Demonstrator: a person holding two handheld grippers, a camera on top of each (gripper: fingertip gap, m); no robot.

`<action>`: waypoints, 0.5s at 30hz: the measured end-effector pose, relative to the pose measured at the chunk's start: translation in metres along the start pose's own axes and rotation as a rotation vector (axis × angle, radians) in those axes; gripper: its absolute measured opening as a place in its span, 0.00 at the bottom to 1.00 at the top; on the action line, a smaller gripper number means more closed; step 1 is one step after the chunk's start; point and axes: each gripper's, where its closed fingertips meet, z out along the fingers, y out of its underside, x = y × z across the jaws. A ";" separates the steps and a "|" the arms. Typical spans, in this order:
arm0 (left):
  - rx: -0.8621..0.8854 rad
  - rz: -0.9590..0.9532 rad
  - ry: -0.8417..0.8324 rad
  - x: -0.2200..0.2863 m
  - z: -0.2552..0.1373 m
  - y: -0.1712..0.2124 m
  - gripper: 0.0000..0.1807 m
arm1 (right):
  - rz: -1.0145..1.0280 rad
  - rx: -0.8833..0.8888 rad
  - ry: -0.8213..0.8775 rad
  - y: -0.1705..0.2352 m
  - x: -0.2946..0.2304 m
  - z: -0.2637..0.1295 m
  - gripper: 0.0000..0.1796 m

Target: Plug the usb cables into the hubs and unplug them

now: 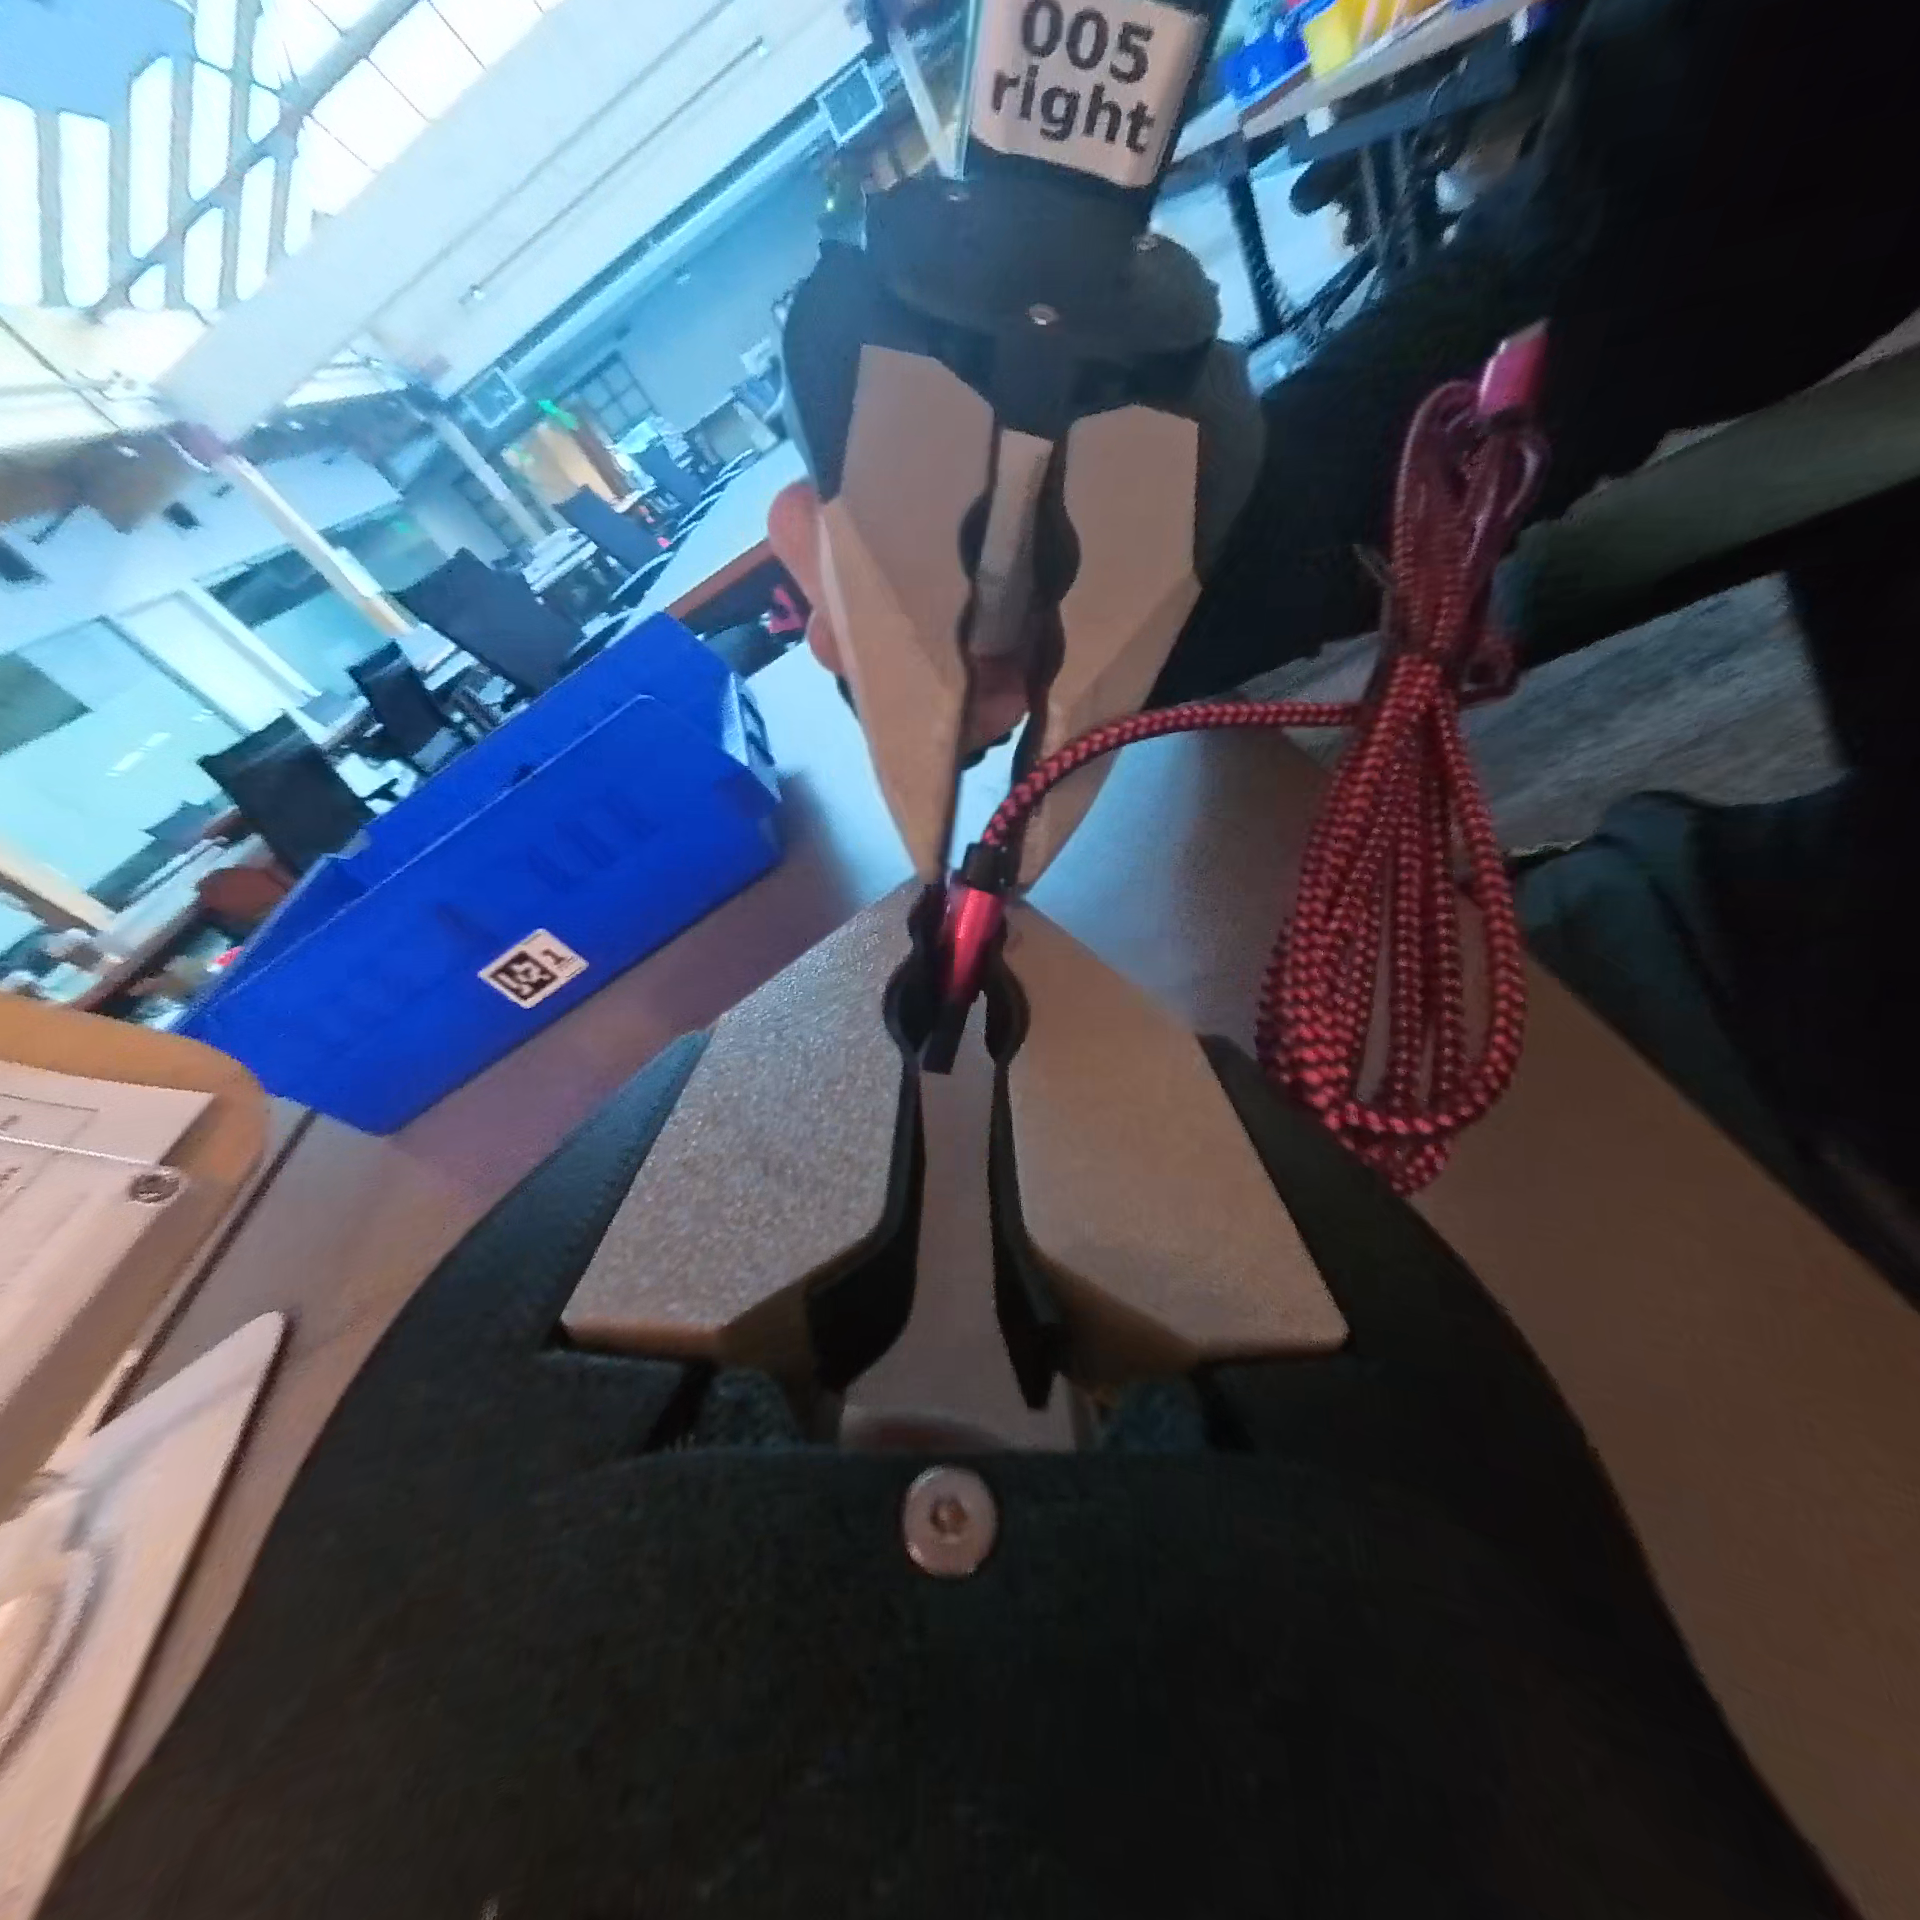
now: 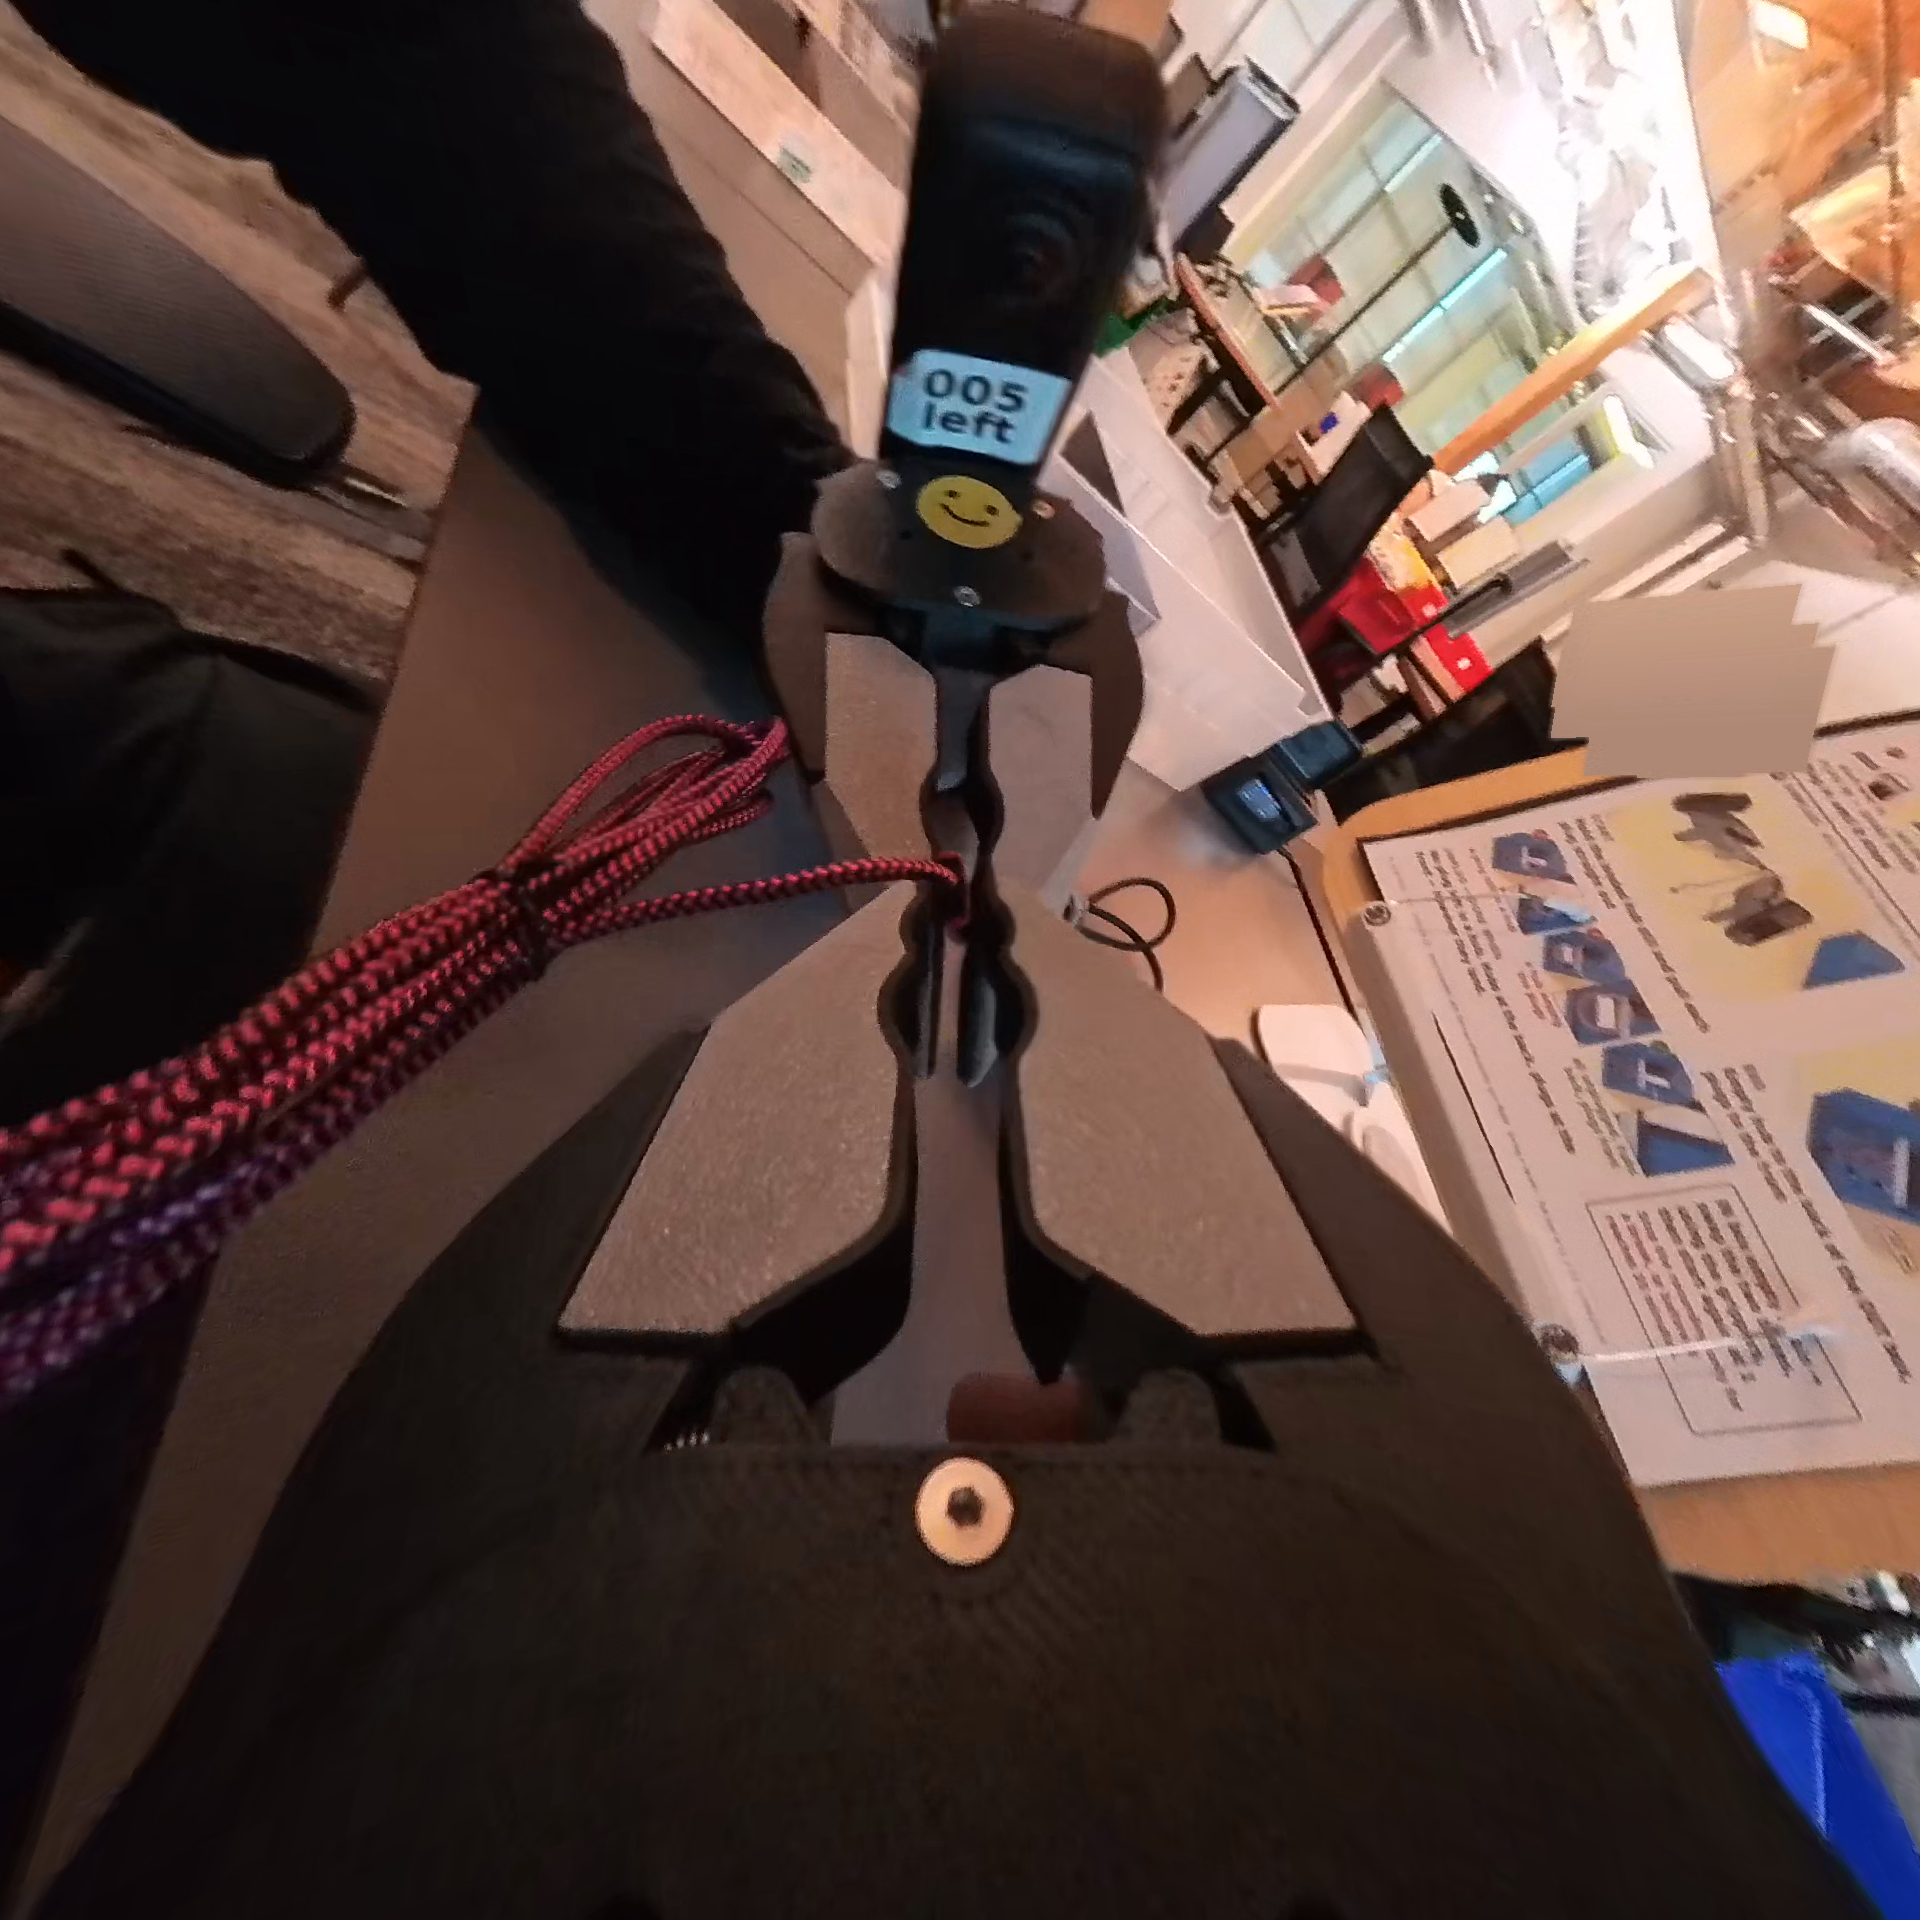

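Slippage is looming: left gripper (image 1: 961, 961) is pinching the red plug (image 1: 971, 920) by its tip; right gripper (image 2: 961, 966), tip-to-tip, is looking closed, and the bundled cable (image 1: 1392, 935) is dragging rightward.

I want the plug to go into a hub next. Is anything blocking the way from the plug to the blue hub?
No hub socket is clearly visible, so the path cannot be judged. The red plug is pinched in the left gripper, with the right gripper tip to tip against it. The blue box sits off to the side on the table.
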 end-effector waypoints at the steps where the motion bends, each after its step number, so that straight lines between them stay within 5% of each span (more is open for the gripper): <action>1: 0.012 -0.019 0.010 0.001 -0.001 -0.002 0.02 | -0.016 0.008 -0.003 -0.002 0.000 0.000 0.02; 15: -0.048 -0.081 0.012 -0.001 0.002 0.004 0.00 | -0.011 0.070 -0.002 0.000 0.003 0.006 0.02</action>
